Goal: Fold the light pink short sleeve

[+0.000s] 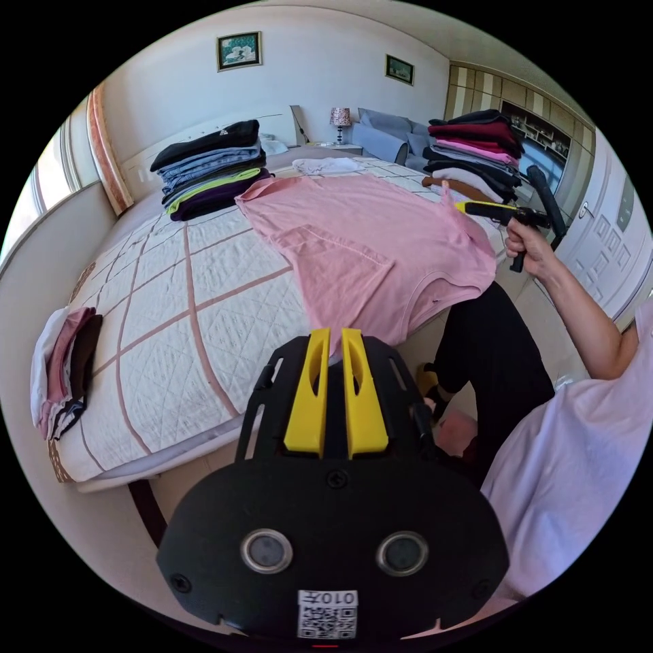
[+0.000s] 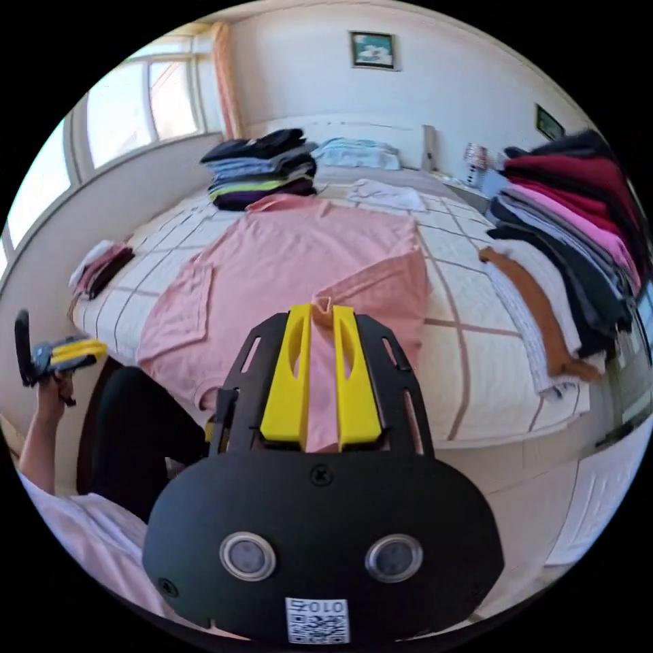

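The light pink short sleeve shirt [image 1: 354, 238] lies spread flat on the quilted bed [image 1: 170, 299], its hem hanging a little over the near edge. My right gripper [image 2: 322, 309] is shut on a corner of the shirt [image 2: 299, 258]; cloth runs between its yellow jaws and a small tip pokes out above them. In the left gripper view the right gripper [image 1: 464, 206] lifts that corner at the shirt's right side. My left gripper [image 1: 335, 333] hovers just off the bed's near edge, jaws together with nothing between them. The left gripper [image 2: 102, 348] sits apart from the shirt in the right gripper view.
Tall stacks of folded clothes stand at the far left [image 1: 211, 170] and at the right [image 1: 476, 149] of the bed. A small folded pile [image 1: 64, 367] sits on the left corner and a white garment [image 1: 326, 164] lies behind the shirt. The person's leg [image 1: 490, 360] is by the bed.
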{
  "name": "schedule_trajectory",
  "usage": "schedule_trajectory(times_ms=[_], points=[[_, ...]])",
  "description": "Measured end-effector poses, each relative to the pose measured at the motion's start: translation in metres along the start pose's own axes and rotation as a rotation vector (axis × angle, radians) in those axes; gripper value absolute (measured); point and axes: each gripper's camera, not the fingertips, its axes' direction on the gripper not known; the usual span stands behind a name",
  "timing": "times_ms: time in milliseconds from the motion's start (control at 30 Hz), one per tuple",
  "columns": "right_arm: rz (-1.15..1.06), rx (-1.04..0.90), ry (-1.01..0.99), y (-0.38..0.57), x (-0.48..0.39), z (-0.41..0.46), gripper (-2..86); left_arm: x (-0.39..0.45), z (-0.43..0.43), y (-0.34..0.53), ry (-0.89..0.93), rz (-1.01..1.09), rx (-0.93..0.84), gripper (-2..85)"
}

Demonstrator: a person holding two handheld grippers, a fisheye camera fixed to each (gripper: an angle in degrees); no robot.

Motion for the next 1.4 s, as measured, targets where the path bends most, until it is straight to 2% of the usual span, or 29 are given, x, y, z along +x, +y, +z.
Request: schedule_trajectory(times_ms=[67, 167, 233, 333, 433, 600, 667, 833, 1000, 1167, 1400], points=[[-0.104, -0.108, 0.040, 0.017, -0.032, 0.035, 7.2, 0.001, 0.001, -0.006, -0.001, 0.009, 0.003, 1.5], [-0.067, -0.030, -0.026, 0.039, -0.014, 0.015, 7.4, 0.000, 0.000, -0.011, -0.016, 0.036, -0.004, 1.5], [-0.037, 0.007, 0.005, 0.052, 0.003, -0.002, 7.7, -0.006, 0.007, -0.009, -0.025, 0.035, -0.025, 1.5], [0.011, -0.037, 0.053, 0.079, 0.033, -0.006, 9.2, -0.018, 0.017, -0.005, 0.038, -0.019, -0.019, 1.4], [-0.046, -0.097, 0.123, 0.108, 0.035, 0.007, 9.8, -0.020, 0.021, -0.009, 0.074, -0.045, 0.004, 1.3], [-0.055, -0.153, 0.160, 0.123, 0.030, 0.041, 8.0, -0.009, 0.027, -0.028, 0.041, 0.047, -0.014, 1.3], [-0.037, -0.168, 0.093, 0.119, 0.031, 0.049, 5.2, -0.009, 0.028, -0.033, 0.032, 0.062, -0.015, 1.3], [-0.037, -0.179, 0.128, 0.139, 0.019, 0.042, 4.3, -0.023, 0.032, -0.033, 0.057, 0.008, 0.010, 1.6], [-0.092, -0.212, 0.086, 0.152, 0.018, 0.046, 4.3, -0.030, 0.049, -0.039, 0.111, 0.013, -0.037, 3.2], [0.037, -0.166, 0.013, 0.159, 0.047, 0.030, 5.2, -0.014, 0.062, -0.099, 0.188, 0.114, 0.023, 5.2], [0.077, -0.066, -0.025, 0.163, 0.053, 0.040, 9.3, 0.069, 0.139, -0.292, 0.391, 0.369, 0.063, 7.5]])
